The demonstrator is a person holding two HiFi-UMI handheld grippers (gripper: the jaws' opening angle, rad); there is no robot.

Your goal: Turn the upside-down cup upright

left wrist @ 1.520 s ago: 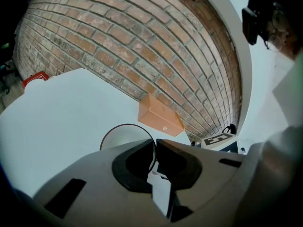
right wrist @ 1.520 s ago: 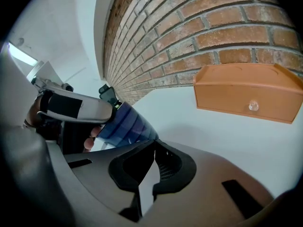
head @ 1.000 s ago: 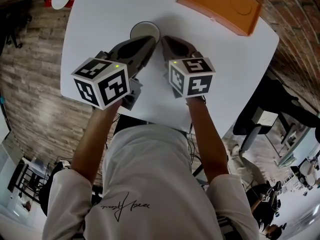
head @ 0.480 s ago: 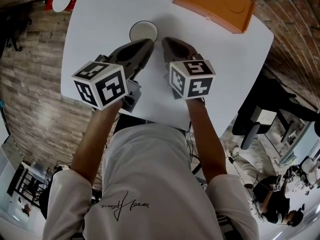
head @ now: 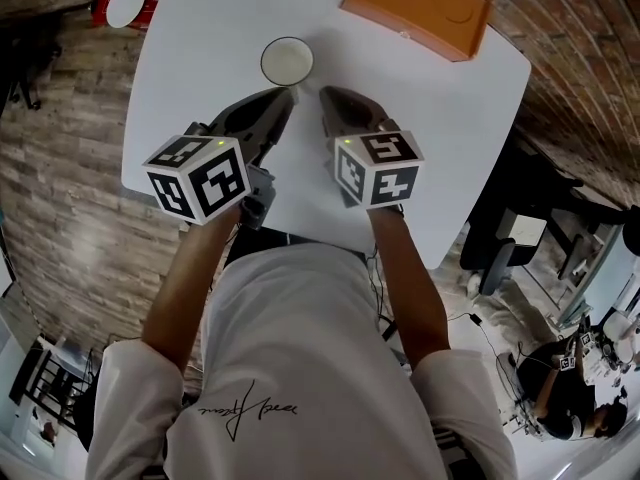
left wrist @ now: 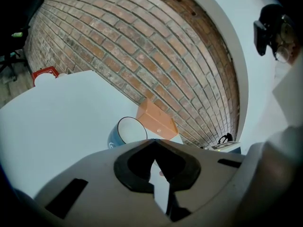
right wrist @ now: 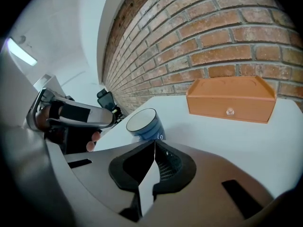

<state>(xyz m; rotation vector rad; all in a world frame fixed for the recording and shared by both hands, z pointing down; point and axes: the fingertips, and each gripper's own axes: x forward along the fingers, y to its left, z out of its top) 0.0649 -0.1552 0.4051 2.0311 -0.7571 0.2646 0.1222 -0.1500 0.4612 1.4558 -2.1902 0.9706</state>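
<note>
on the white table (head: 190, 58), the left gripper (head: 282, 96) has its jaws pressed together at the tips with nothing between them. just beyond it, well apart from both tools, stands the blue cup (head: 287, 61), its white round face up; it looks like the open mouth, though i can't be sure. the right gripper (head: 328, 96) is likewise closed and empty, pointing at the cup. an orange box (head: 415, 8) sits at the far right edge.
</note>
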